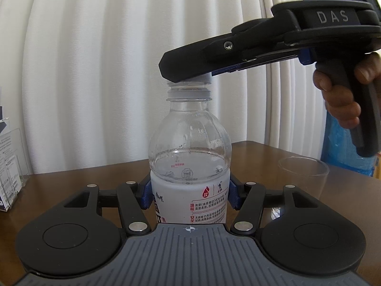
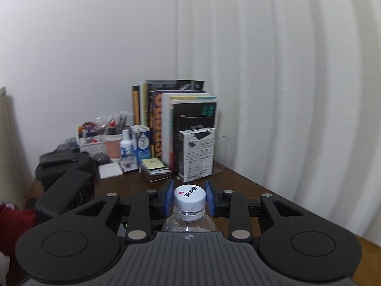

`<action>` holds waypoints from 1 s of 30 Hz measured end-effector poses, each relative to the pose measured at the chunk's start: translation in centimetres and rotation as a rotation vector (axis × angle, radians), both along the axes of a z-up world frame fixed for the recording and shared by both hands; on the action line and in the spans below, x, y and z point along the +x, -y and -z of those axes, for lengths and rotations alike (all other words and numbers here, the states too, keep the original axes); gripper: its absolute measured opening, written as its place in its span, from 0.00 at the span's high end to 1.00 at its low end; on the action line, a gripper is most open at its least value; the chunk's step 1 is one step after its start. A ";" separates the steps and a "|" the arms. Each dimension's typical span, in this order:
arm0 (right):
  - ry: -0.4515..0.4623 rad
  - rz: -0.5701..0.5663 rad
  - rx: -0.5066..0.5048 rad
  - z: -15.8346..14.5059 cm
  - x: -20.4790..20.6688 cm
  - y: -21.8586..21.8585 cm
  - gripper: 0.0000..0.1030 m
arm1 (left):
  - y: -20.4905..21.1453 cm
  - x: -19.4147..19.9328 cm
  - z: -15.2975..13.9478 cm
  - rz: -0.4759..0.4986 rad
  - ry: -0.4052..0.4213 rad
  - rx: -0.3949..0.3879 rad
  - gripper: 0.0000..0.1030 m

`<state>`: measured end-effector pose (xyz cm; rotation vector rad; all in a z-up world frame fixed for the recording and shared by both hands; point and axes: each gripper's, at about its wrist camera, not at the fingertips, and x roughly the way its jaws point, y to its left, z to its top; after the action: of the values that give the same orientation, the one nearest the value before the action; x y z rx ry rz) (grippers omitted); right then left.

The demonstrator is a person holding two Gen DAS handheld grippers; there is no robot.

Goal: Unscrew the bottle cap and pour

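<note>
A white pleated curtain (image 1: 107, 71) fills the background of the left wrist view, and below it a brown wooden table (image 1: 71, 183) crosses the lower half of the frame. In the right wrist view, a row of upright books (image 2: 171, 119) stands at the centre of the frame against the wall, with a white box (image 2: 196, 153) in front of them and a small white basket (image 2: 91, 146) of oddments to their left.

The clear water bottle (image 1: 190, 147) stands upright at the centre of the left wrist view, partly filled, its white label low on the body. The left gripper (image 1: 190, 195) is closed on the bottle at label height, a blue pad pressed to each side.

The right gripper (image 1: 188, 77) reaches in from the upper right of that frame, held by a hand (image 1: 343, 95) on its grip. Its jaws are closed on the white cap (image 2: 189, 197), a blue pad touching each side in the right wrist view. The cap sits at the top of the bottle neck, a narrow gap showing under it in the left wrist view.

An empty clear glass (image 1: 303, 174) stands on the table at the right of the frame, near the bottle but apart from it.
</note>
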<state>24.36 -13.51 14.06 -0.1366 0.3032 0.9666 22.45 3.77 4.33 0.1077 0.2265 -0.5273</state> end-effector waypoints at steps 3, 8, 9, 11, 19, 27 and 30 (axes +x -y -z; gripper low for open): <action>0.020 -0.011 -0.011 0.0 0.0 0.0 0.69 | -0.1 0.0 0.0 0.000 0.000 0.000 0.43; 0.058 0.011 -0.023 0.2 -0.7 -0.3 0.69 | -0.1 0.0 0.1 -0.001 -0.001 0.001 0.43; 0.062 0.017 -0.024 0.3 -0.7 -0.3 0.68 | 0.0 0.0 0.1 -0.001 -0.001 0.001 0.43; 0.074 0.040 -0.036 0.3 -1.0 -0.4 0.56 | 0.0 0.0 0.1 -0.002 -0.001 0.002 0.43; 0.160 0.182 -0.033 0.9 -3.7 -1.7 0.49 | -0.1 0.3 0.0 -0.001 -0.002 0.003 0.43; 0.189 0.409 -0.004 2.2 -5.4 -4.0 0.51 | -0.3 0.2 -0.2 -0.003 -0.003 0.002 0.43; 0.173 0.433 0.001 2.4 -5.1 -4.3 0.52 | -0.3 0.2 -0.2 -0.003 -0.003 0.001 0.43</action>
<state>19.30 -9.16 11.62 -0.1454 0.1629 0.5217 22.62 4.12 4.57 0.1079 0.2303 -0.5248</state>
